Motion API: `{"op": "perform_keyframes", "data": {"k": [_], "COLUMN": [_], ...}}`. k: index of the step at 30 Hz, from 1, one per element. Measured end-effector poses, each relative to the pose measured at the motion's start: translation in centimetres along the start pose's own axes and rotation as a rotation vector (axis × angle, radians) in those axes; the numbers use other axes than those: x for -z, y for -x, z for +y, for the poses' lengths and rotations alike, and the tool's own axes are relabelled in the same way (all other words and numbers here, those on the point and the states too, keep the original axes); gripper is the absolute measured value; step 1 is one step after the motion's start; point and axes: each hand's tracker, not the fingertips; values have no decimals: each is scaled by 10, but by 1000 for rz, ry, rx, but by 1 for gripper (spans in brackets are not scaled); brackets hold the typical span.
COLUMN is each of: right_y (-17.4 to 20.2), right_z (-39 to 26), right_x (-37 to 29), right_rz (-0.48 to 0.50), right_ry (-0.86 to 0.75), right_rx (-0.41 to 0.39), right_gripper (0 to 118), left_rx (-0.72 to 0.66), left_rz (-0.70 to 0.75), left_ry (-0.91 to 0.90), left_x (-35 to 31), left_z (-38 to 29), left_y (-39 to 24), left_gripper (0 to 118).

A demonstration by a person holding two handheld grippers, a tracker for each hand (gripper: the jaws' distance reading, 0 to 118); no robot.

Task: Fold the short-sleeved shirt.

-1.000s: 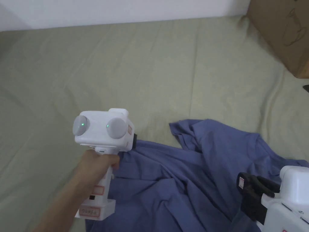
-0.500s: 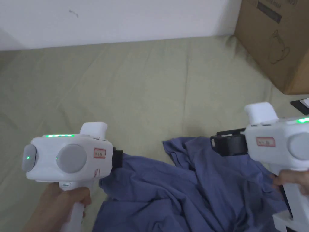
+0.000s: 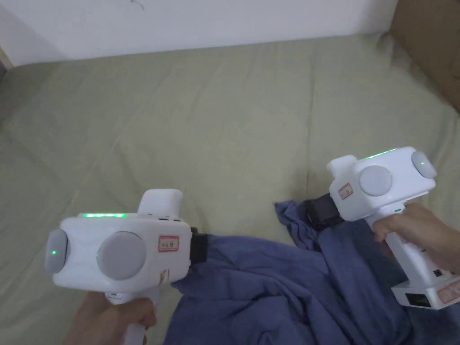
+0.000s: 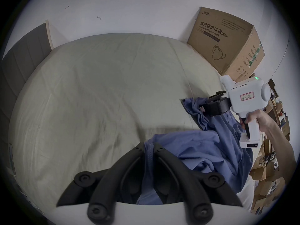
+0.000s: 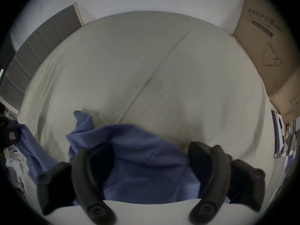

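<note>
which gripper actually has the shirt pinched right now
The left gripper: its jaws are closed on a bunched edge of the blue shirt. The right gripper has its jaws spread wide, with the cloth lying loose between them.

Soft matt blue cloth shirt (image 3: 278,292) on a creased matt sheet (image 3: 202,112); smooth white plastic left hand-held gripper (image 4: 148,147).

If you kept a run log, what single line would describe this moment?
left gripper: shut on crumpled blue short-sleeved shirt | right gripper: open over shirt | shirt: unfolded on pale green bedsheet

Right gripper (image 3: 314,214) now lower, perhaps on shirt (image 3: 269,287)
</note>
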Motion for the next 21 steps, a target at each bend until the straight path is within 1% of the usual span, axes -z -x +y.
{"op": "perform_keyframes", "data": {"k": [1, 2, 3, 4, 5, 6, 7, 8, 9, 12, 14, 17, 19, 21], "right_y": [1, 2, 3, 4, 0, -2, -3, -4, -7, -15, -23, -44, -54, -61], "right_z": [-2, -3, -3, -3, -2, -2, -4, -4, -5, -9, -11, -12, -15, -21], "right_x": [-5, -8, -11, -13, -10, -12, -15, -20, -27, -62, -101, -166, -214, -264], "right_rz": [-14, -29, -54, -60, -103, -89, -59, -68, -54, -47, -59, -29, -28, -66], "right_ry": [-3, -3, -4, -4, 4, 7, 5, 5, -4, -62, -135, -243, -319, -396], "right_rx": [-5, -21, -37, -40, -47, -24, 20, 54, 74, 86, 130, 207, 228, 243], "right_gripper": [58, 35, 27, 18, 9, 3, 3, 3, 3, 3, 3, 3, 3, 3], "left_rx": [2, 2, -10, -16, -19, -20, -10, 3, 2, 2, 5, 6, 25, 14], "left_rz": [0, 3, 7, 4, -1, 5, 17, 27, 30, 25, 35, 56, 81, 86], "left_ry": [1, -3, -8, -6, -13, -16, -13, -16, -17, -30, -55, -107, -161, -204], "left_x": [0, -1, -3, -5, -7, -10, -12, -15, -20, -38, -54, -84, -110, -139], "left_z": [0, -1, -1, -1, -1, -2, -2, -3, -4, -5, -3, 2, 8, 12], "left_y": [0, -1, -1, -1, -1, -2, -4, -5, -5, -5, -5, -4, -5, -4], "left_gripper": [6, 6, 6, 6, 6, 6, 6, 6, 6, 6, 6, 6, 6, 6]}}
